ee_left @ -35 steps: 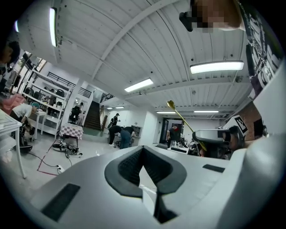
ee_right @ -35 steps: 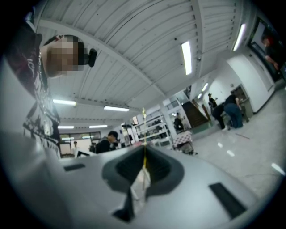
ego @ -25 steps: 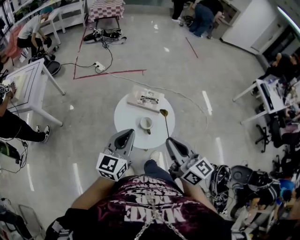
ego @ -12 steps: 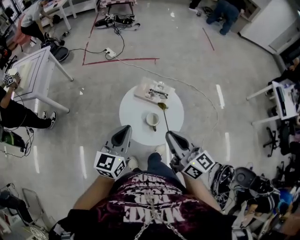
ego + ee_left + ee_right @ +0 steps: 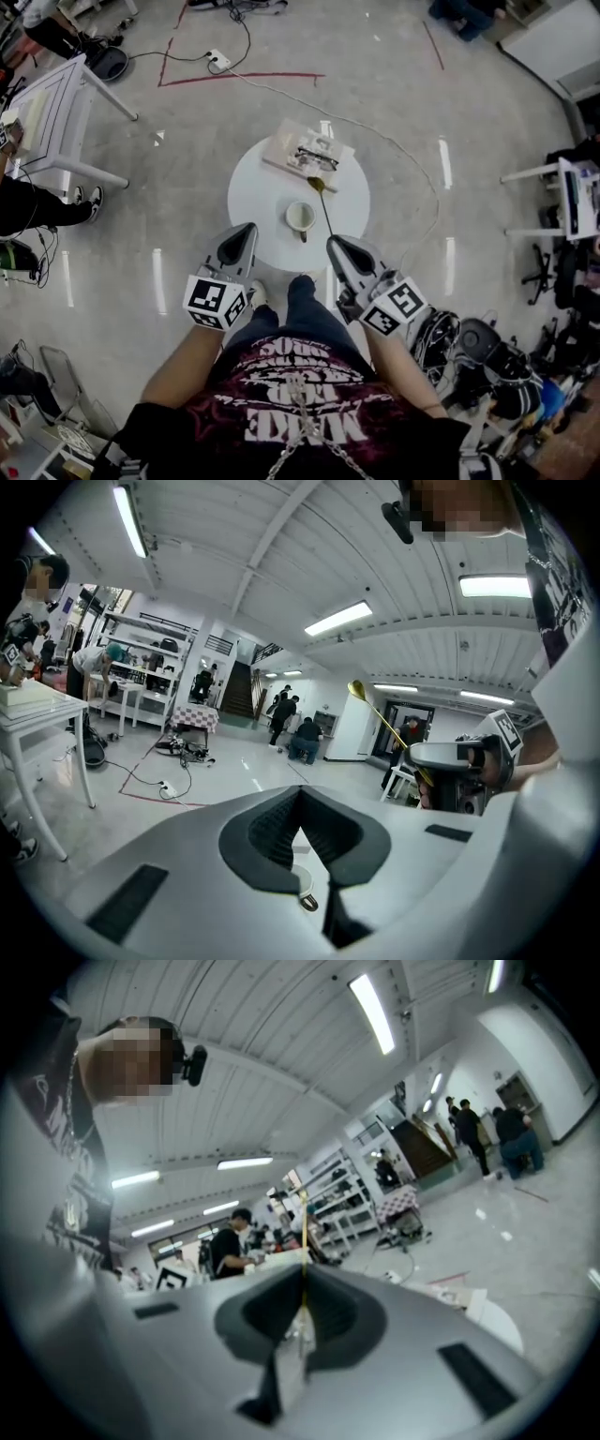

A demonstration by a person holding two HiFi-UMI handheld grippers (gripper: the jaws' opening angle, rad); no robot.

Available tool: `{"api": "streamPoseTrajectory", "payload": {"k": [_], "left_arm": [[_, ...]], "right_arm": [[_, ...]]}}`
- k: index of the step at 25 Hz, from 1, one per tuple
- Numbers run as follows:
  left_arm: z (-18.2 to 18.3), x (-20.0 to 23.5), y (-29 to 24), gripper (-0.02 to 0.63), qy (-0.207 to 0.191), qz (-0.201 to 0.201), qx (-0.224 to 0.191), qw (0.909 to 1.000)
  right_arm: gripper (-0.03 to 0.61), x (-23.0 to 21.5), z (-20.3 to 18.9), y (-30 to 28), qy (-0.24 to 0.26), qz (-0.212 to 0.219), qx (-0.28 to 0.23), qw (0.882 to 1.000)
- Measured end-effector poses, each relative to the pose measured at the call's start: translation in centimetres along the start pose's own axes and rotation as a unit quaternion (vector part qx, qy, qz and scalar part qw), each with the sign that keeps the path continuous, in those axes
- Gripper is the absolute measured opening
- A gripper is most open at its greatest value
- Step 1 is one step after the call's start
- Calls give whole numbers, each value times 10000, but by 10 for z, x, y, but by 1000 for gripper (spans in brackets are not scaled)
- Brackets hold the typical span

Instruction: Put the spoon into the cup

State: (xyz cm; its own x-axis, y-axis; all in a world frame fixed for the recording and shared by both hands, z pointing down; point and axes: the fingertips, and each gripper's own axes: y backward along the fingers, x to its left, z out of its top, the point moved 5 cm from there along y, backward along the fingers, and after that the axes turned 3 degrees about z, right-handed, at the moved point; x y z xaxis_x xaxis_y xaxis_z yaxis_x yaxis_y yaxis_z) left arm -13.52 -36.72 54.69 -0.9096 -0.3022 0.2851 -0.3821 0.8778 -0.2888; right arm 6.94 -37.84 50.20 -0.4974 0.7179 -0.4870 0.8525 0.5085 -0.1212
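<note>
While the right tool (image 5: 337, 246) pinches the spoon (image 5: 324, 204) by its handle end, the spoon slants upward, bowl in the air; the left tool (image 5: 246, 232) beside it is pressed together, empty. Ahead of both, the cup (image 5: 300, 217) stands upright on the round table (image 5: 251, 202).

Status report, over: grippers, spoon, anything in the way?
Right gripper shut on spoon handle; left gripper shut, empty. Spoon raised beside cup, not in it. Nothing over cup.
</note>
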Motion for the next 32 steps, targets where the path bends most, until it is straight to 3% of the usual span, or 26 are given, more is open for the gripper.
{"api": "streamPoseTrajectory", "payload": {"k": [8, 12, 18, 21, 26, 32], "left_arm": [[-37, 0, -40, 26, 75, -53, 441, 9990], [-54, 3, -46, 26, 108, 24, 651, 9978], [-84, 8, -54, 26, 216, 135, 970, 9950], [-92, 9, -54, 26, 253, 186, 1047, 9940], [-100, 10, -53, 26, 314, 263, 1110, 9930], [-101, 10, -44, 26, 313, 371, 1135, 9923]], "right_arm": [[37, -59, -63, -13, -750, -236, 606, 9951], [37, -93, -122, -10, -1373, -520, 1095, 9831], [37, -124, -186, -10, -1831, -849, 1829, 9622], [37, -137, -211, -9, -2067, -958, 2183, 9489], [37, -157, -247, -10, -2646, -1148, 2769, 9166], [37, -176, -265, -18, -3277, -1370, 3086, 8824]]}}
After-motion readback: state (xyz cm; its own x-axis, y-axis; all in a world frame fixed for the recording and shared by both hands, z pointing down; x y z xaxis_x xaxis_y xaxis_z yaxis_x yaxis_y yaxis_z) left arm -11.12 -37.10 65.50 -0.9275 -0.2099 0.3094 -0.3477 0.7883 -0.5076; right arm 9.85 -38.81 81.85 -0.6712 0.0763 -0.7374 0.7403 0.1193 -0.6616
